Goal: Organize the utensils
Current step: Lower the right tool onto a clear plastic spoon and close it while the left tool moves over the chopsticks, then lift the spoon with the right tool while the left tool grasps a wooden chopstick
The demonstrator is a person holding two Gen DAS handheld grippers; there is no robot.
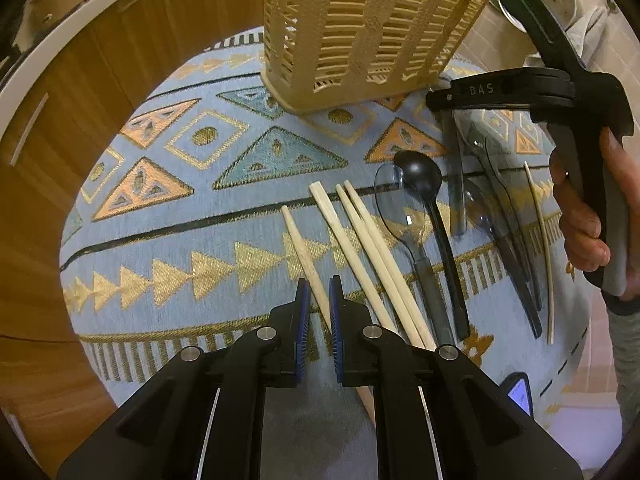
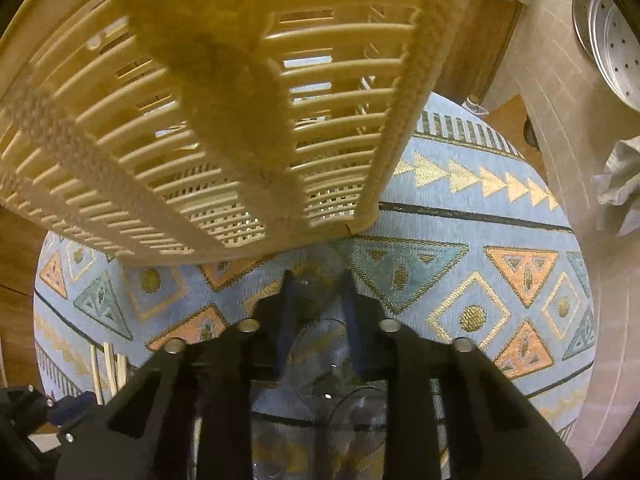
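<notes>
In the left wrist view my left gripper (image 1: 319, 286) straddles a single wooden chopstick (image 1: 305, 255) lying on the patterned cloth; its jaws stand narrowly apart around the stick. Three more chopsticks (image 1: 362, 248) lie to its right, then a black spoon (image 1: 432, 216), clear plastic spoons (image 1: 396, 216) and a thin skewer (image 1: 544, 240). A beige slatted utensil basket (image 1: 360, 32) stands at the back. My right gripper (image 2: 320, 286) hovers over the clear spoons (image 2: 324, 356) in front of the basket (image 2: 224, 120); its jaws are apart with a clear spoon bowl between them, grip unclear.
The blue patterned cloth (image 1: 180, 216) covers a round table. Wooden cabinets (image 1: 80, 72) stand left. A metal steamer tray (image 2: 612, 40) leans on the tiled wall at right. A phone (image 1: 520, 394) lies at the table's near edge.
</notes>
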